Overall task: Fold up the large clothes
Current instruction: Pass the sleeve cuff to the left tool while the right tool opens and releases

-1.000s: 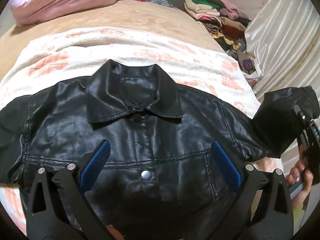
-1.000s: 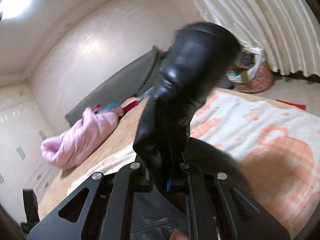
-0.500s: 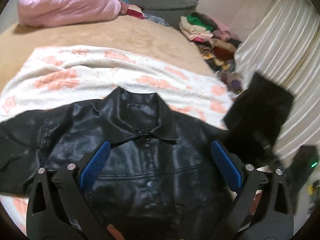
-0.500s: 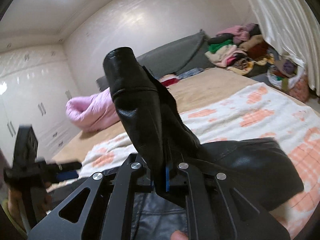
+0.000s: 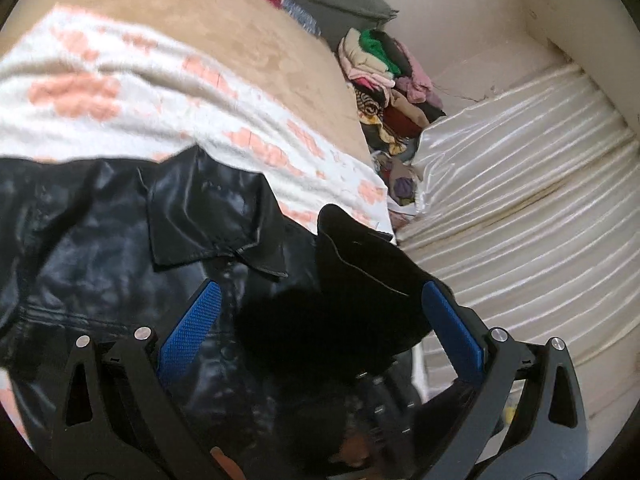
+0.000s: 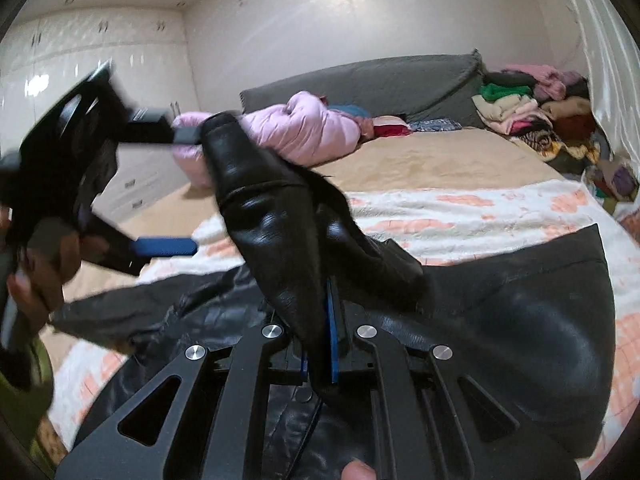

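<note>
pink duvet (image 6: 308,132), clothes pile (image 6: 532,120), curtain (image 5: 520,184)

Left wrist view: you look down close over the black jacket (image 5: 100,248), toward the curtain (image 5: 520,184).
Right wrist view: you face across the bed (image 6: 432,160).
Shared: jacket, clothes pile (image 6: 532,120).

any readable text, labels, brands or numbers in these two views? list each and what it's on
None readable in either view.
Black leather jacket: no tag or brand showing; the collar is plain.
Clothes pile: prints only, too small and blurred to show any lettering.
Blanket: orange pattern, no words.
</note>
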`<state>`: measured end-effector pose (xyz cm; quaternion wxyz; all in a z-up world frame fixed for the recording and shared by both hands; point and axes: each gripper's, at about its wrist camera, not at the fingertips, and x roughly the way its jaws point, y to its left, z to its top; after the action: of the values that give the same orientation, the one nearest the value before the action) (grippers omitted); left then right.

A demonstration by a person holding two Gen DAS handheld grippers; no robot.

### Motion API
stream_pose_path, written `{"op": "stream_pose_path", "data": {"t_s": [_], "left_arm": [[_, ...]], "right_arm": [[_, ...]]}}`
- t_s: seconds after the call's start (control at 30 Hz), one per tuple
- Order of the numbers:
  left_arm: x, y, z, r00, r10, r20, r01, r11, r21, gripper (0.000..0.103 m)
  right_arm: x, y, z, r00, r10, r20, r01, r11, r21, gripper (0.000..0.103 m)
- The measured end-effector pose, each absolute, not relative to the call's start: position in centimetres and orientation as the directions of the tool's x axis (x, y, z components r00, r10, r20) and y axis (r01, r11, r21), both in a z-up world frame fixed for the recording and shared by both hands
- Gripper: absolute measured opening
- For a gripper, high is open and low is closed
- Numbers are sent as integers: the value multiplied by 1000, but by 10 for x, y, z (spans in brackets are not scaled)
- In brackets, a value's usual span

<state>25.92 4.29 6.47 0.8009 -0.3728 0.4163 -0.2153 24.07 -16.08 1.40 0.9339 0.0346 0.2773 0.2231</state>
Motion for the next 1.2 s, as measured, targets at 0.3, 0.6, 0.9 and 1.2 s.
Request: {"op": "stream_pose_path", "data": {"t_s": [0.3, 0.6, 0.9, 1.2], "left_arm": [[267, 46, 46, 521, -682, -513, -16, 593, -805, 94], [259, 54, 35, 513, -682, -521, -7, 604, -797, 86], [261, 54, 33, 505, -659, -557, 67, 674, -736, 12], [241, 76, 34, 546, -633, -548, 66, 685, -726, 5]], "right_arm": [[232, -131, 0, 742, 415, -526, -459, 887, 51, 6], [217, -105, -5, 727, 447, -521, -535, 845, -21, 6], [213, -101, -1, 727, 447, -521, -536, 844, -23, 9], [206, -100, 5, 663, 540, -518, -597, 799, 69, 97]]}}
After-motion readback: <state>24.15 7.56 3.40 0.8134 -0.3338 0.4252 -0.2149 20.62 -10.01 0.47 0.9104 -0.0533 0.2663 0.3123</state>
